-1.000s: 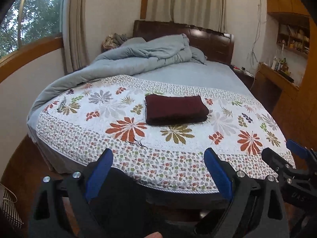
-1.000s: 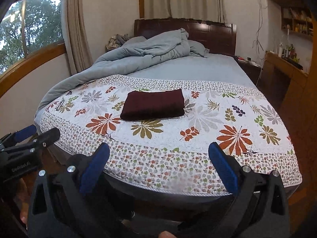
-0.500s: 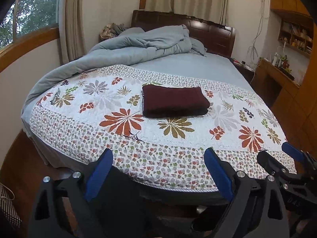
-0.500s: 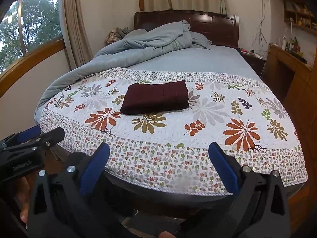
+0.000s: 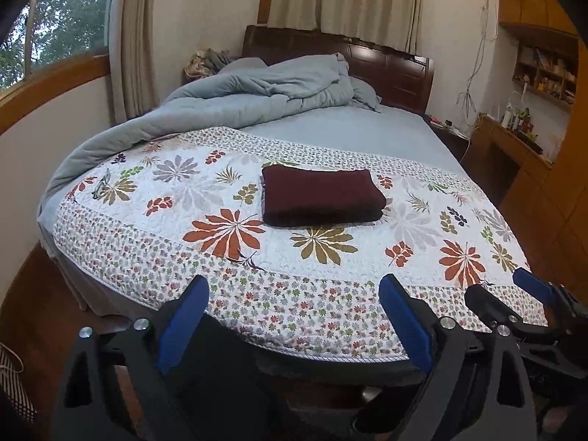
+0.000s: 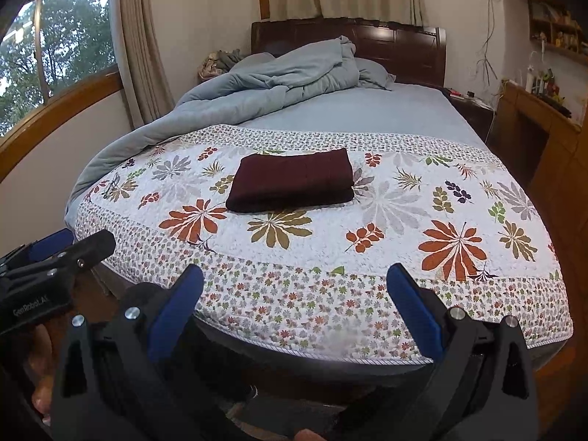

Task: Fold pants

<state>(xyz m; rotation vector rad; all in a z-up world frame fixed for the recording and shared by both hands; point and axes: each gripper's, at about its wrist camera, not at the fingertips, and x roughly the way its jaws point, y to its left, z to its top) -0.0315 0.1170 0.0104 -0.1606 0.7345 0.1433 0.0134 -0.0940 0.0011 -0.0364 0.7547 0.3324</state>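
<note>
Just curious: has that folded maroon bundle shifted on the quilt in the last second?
No. The folded maroon pants lie beside the same orange flower on the floral quilt.

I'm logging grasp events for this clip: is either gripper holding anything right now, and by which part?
Nothing is held. The left gripper and right gripper both have open, empty jaws; the folded maroon pants lie untouched on the floral quilt.

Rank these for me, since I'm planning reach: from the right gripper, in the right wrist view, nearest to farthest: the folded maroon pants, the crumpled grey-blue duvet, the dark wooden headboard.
From the right gripper:
1. Folded maroon pants, on the floral quilt, slightly left of centre.
2. Crumpled grey-blue duvet, heaped behind, toward the left.
3. Dark wooden headboard, at the far wall.
</note>
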